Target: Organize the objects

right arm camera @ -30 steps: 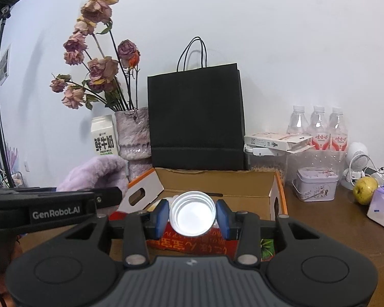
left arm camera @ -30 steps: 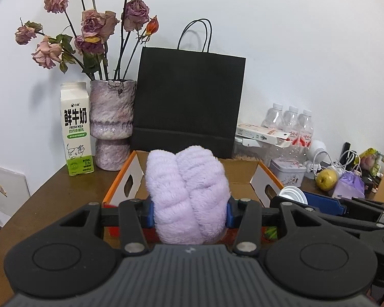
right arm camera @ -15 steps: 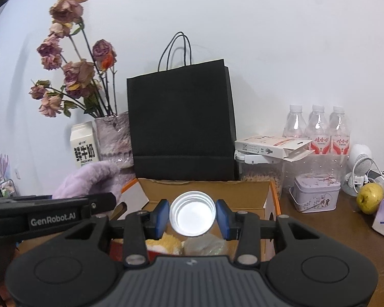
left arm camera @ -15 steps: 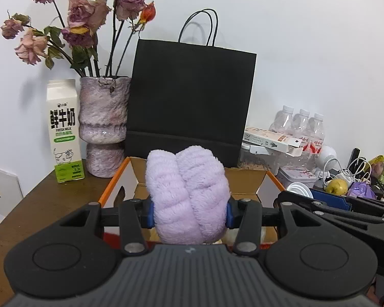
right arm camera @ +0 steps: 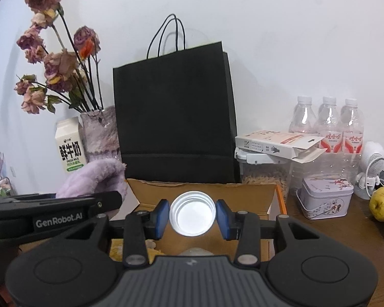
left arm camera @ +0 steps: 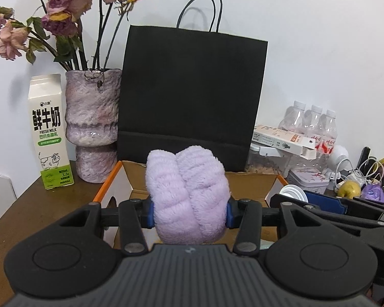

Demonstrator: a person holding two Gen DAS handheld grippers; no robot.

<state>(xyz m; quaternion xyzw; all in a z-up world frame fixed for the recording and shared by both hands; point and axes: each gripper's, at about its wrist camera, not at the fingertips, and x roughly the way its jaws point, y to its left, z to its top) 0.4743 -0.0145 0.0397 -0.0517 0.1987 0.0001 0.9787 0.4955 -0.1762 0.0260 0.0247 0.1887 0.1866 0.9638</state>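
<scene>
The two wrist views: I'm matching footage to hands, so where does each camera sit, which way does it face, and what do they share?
Left wrist view: on the left tool, facing the black bag; its fingers clamp a purple towel; the right tool shows at right.
Right wrist view: on the right tool, facing the same bag; its fingers clamp a white cup; the left tool's arm shows at left.
Shared: cardboard box, bag, milk carton.

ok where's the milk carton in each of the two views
Left wrist view: the milk carton stands at far left, left of the vase.
Right wrist view: the milk carton is left of centre, smaller, partly behind the purple fluffy bundle, again left of the vase.
Shared landmark: the black paper bag, right of the vase in both.
</scene>
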